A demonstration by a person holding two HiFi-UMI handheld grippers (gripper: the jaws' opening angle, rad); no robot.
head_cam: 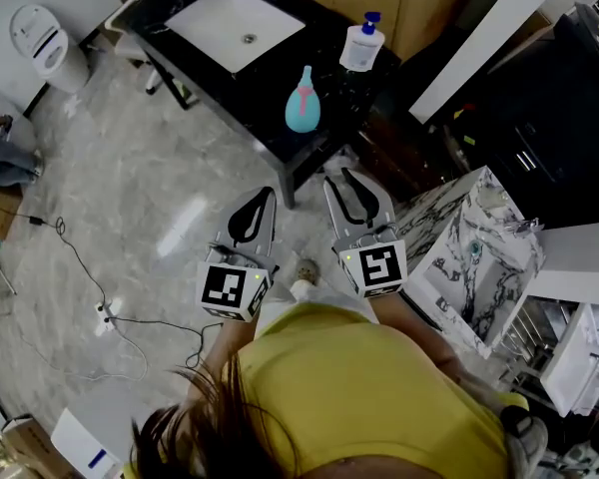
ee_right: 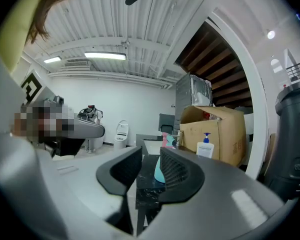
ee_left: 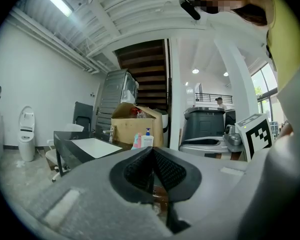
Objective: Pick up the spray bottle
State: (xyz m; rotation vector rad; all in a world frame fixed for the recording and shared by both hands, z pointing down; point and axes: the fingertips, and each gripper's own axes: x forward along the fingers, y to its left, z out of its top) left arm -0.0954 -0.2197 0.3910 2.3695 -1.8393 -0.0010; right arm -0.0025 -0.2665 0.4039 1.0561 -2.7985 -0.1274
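Head view puts the teal spray bottle (head_cam: 302, 103) upright near the front edge of the black counter (head_cam: 265, 108), top centre of frame, well apart from both grippers. The right gripper (head_cam: 351, 190) has its 2 jaws slightly apart with nothing between them. The left gripper (head_cam: 252, 213) is closed on nothing. Best approach, I judge: widen the right jaws, come in level at the bottle's body, and avoid the white pump bottle (head_cam: 361, 46).

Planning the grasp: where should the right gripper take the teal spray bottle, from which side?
Probably the spray bottle where it narrows under the pink head, right gripper coming level from the counter's near edge: it stands upright there, base bulbous.
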